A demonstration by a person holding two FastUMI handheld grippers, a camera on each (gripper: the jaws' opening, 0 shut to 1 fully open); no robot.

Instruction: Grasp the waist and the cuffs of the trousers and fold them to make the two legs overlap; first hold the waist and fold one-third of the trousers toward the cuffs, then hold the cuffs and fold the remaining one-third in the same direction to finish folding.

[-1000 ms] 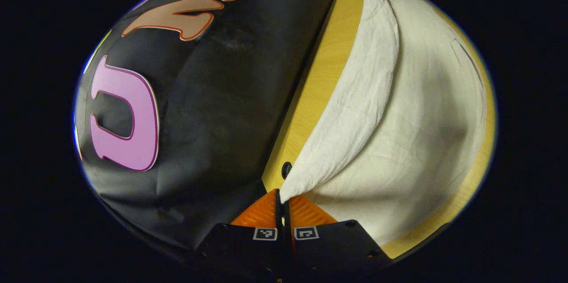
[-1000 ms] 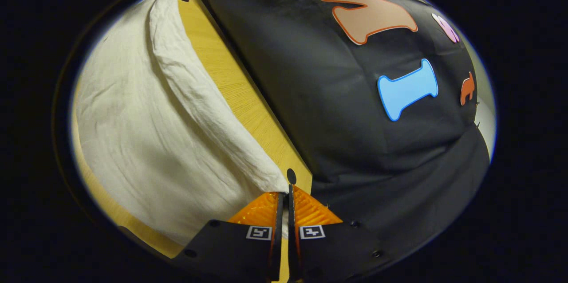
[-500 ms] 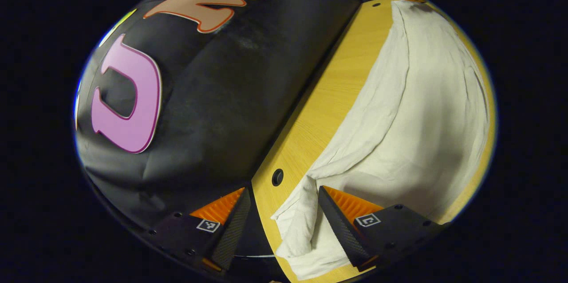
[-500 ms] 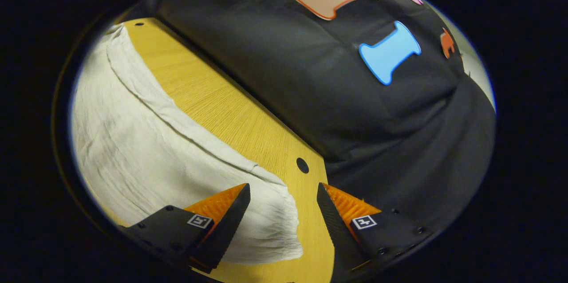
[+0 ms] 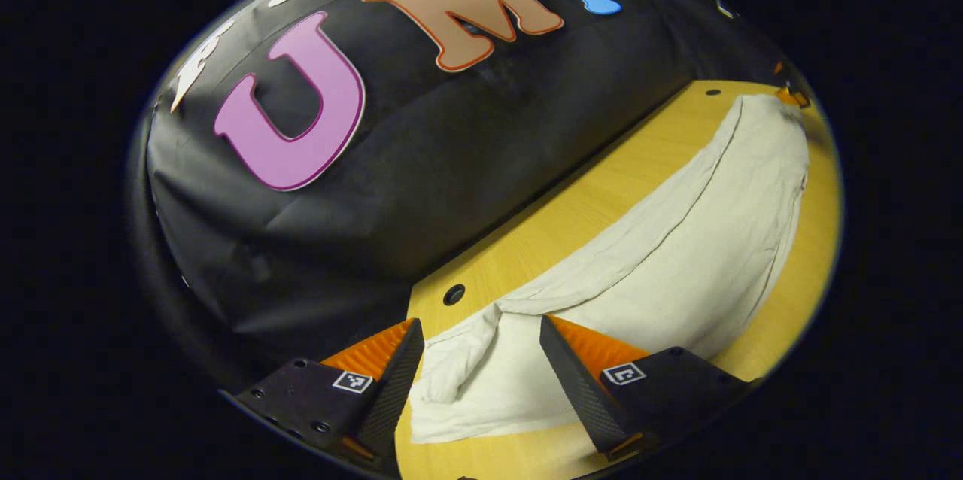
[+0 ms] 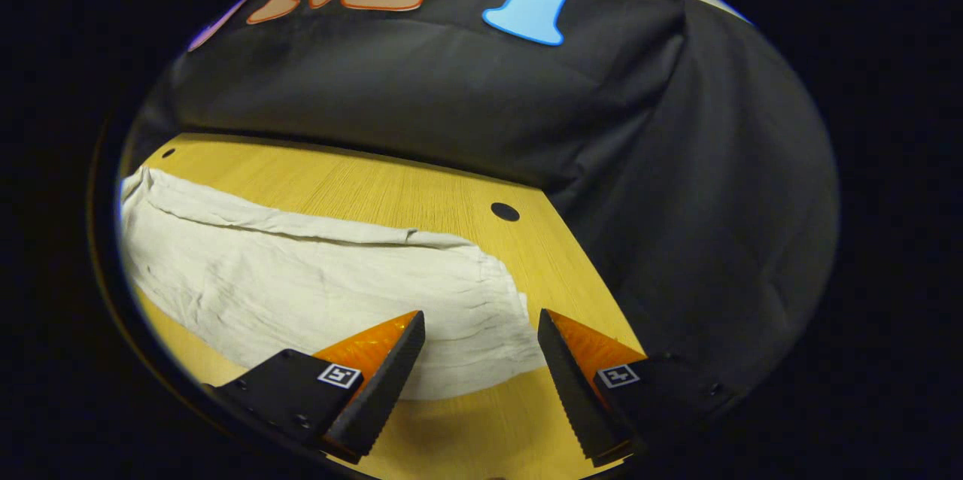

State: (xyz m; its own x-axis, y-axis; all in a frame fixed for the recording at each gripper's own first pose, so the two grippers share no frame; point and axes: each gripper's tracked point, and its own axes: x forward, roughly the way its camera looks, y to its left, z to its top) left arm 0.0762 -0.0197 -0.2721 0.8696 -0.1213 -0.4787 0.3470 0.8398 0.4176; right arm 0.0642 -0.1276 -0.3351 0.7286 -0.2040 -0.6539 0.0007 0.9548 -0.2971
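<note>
The cream trousers (image 5: 677,262) lie flat on the wooden table (image 5: 572,213), folded lengthwise into one long band with the legs overlapping. In the left gripper view my left gripper (image 5: 481,337) stands open above one end of the band, where a loose corner (image 5: 459,360) curls over. The right gripper view shows the trousers (image 6: 301,284) stretching off to the left. My right gripper (image 6: 481,329) is open over the band's gathered, wrinkled end (image 6: 496,307). Neither gripper holds cloth.
The table's far edge meets the black booth wall (image 5: 421,164). Round holes sit in the tabletop near each end of the trousers (image 5: 454,294) (image 6: 505,211). Bare wood (image 6: 481,427) lies in front of the cloth near my right gripper.
A second ago both grippers were shut on the raised edge of the trousers. Both have since opened, the cloth has dropped flat, and both grippers have drawn back and levelled.
</note>
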